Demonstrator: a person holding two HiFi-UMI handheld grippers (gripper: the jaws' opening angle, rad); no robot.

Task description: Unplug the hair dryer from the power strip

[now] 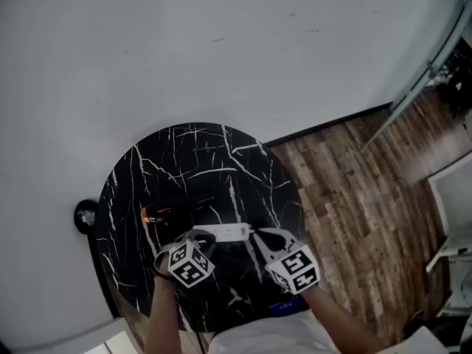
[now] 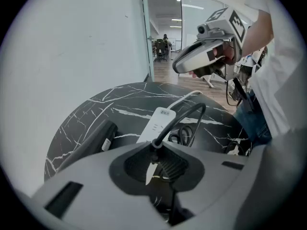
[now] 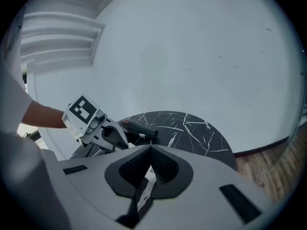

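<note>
Hair dryer plug (image 2: 156,143) is clenched between the left gripper's (image 2: 156,150) fingers, apparently already free of the white power strip (image 2: 156,123) just ahead, and its cord (image 2: 201,106) arcs forward. The dryer body (image 2: 88,143) lies further left on the marble table (image 2: 129,92). The right gripper (image 3: 150,150) hangs raised, clenched on nothing; the strip likely needs no steadying now.

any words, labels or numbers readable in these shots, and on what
None can be read.
Power strip: small mark at its far end, too blurred.
Hair dryer: white label, too small.
Marker cubes: black-and-white square patterns only, no letters.
</note>
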